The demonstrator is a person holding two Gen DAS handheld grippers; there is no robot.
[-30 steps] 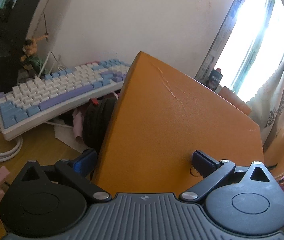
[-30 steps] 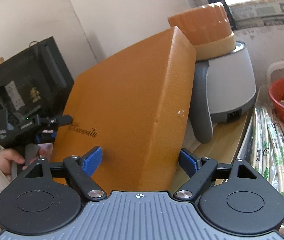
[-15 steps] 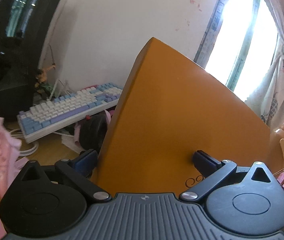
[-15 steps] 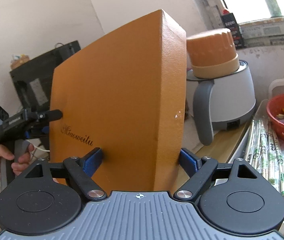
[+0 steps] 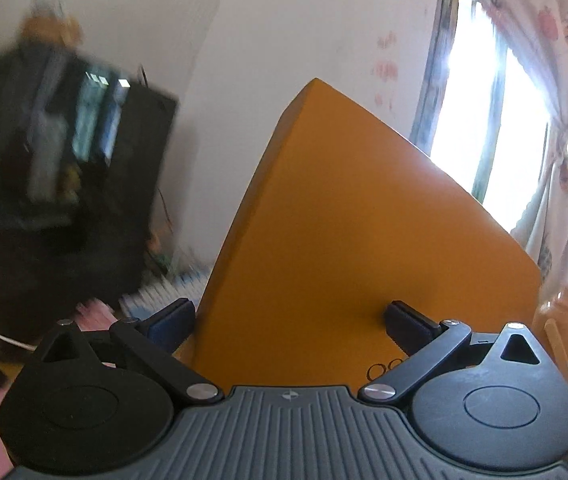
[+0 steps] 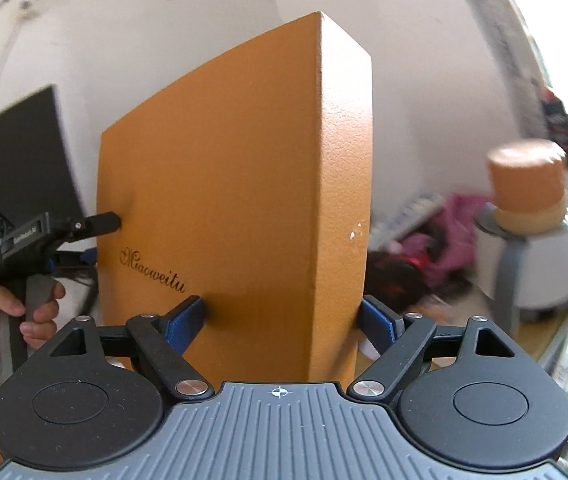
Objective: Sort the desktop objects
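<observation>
Clamping the flat orange textured box [image 6: 236,184] between its blue-padded fingers [image 6: 184,320], the right hand-held gripper [image 6: 280,320] grips the box's lower edge at the 6 o'clock position of the right wrist view, one pad on the broad lettered face and the other on the opposite side past the narrow edge. The box stands upright, raised off the tabletop, filling the centre of the view. At 9 o'clock, the left hand-held gripper [image 6: 104,222] touches the box's far edge with a black fingertip, carried by a person's hand [image 6: 32,312] in a pale sleeve.

In the left wrist view, the left hand-held gripper [image 5: 290,316] is likewise closed on the orange box [image 5: 348,240], its two fingers pressing opposite faces near 6 o'clock.

Farther off, at 3 o'clock in the right wrist view, a white and grey kettle-like appliance [image 6: 540,264] carries an orange cylindrical cap [image 6: 528,184]. A blurred black monitor [image 5: 64,184] lies at 9 o'clock in the left wrist view, and a bright curtained window [image 5: 504,120] at 2 o'clock.
</observation>
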